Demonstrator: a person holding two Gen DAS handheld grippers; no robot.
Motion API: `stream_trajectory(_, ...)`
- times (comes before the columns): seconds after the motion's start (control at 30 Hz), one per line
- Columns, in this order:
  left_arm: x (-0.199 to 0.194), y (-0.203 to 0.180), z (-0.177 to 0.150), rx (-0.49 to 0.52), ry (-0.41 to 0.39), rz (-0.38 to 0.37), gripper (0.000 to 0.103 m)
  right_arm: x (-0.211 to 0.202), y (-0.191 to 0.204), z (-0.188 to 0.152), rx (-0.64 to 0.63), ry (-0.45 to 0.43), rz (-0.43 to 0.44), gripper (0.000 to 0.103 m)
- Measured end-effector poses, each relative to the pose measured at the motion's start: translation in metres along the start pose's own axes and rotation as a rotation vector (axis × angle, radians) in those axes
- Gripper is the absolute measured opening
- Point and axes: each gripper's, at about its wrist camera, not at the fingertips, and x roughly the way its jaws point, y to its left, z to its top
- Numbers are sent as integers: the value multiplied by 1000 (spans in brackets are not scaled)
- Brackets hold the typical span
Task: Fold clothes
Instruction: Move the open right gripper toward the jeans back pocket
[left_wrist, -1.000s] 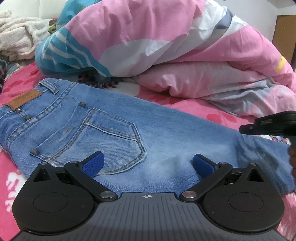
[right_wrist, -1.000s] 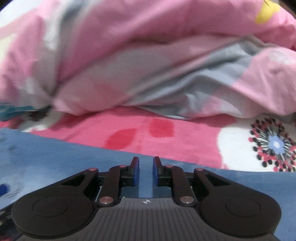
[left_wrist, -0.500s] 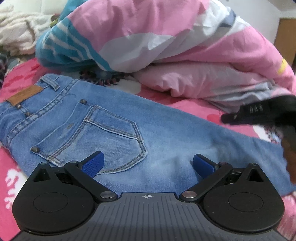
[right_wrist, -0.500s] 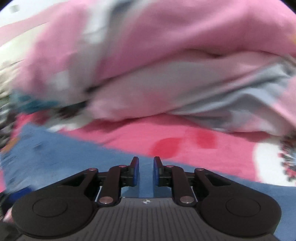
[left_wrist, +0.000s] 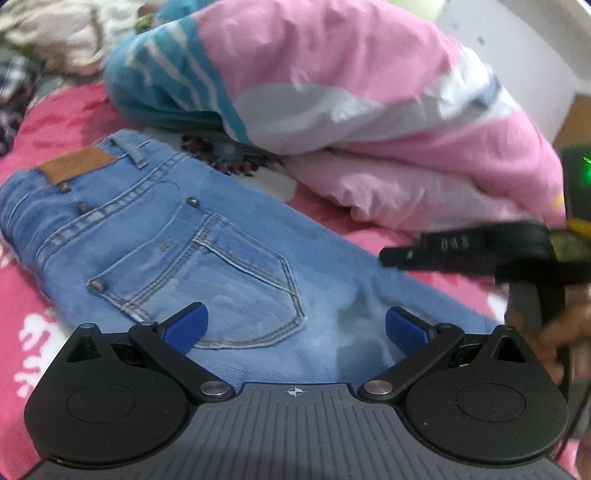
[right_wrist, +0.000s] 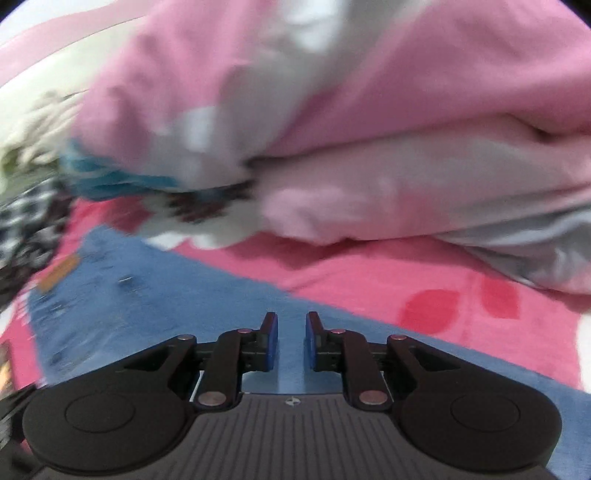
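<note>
A pair of light blue denim jeans (left_wrist: 229, 258) lies flat on a pink bedspread with a red and white flower print (left_wrist: 55, 122), back side up, its brown leather waistband patch (left_wrist: 75, 168) toward ten o'clock in the left wrist view and the leg running off toward four o'clock. A stitched back pocket (left_wrist: 221, 280) sits near the middle of the frame. Behind the jeans, from twelve to two o'clock, a bulky quilt in pink, white, grey and teal (left_wrist: 332, 110) is heaped on the bed, and a cream fuzzy blanket (left_wrist: 51, 37) lies at eleven o'clock.

The left gripper (left_wrist: 295, 328) hovers over the seat of the jeans with its blue-padded fingers (left_wrist: 186, 326) spread wide apart and nothing between them. At three o'clock in that view the black right gripper (left_wrist: 391, 256) reaches in over the jeans leg, held by a hand (left_wrist: 561, 332) at the frame's edge.

In the right wrist view, which is blurred, the right gripper (right_wrist: 291, 341) has its jaws drawn near together with a narrow gap; blue denim (right_wrist: 166, 295) shows through the gap, but whether cloth is pinched cannot be told
</note>
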Motion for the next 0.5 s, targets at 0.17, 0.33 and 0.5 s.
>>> stream_trajectory(0.17, 2, -2, -1, 13, 0, 19, 103, 56, 11, 6, 8, 88, 21, 13)
stream_trajectory(0.33, 1, -7, -6, 70, -3, 47, 103, 56, 9, 23, 78, 45, -13, 15)
stream_trajectory(0.5, 0, -2, -4, 40, -3, 40, 103, 36, 15, 21, 32, 15, 61, 16)
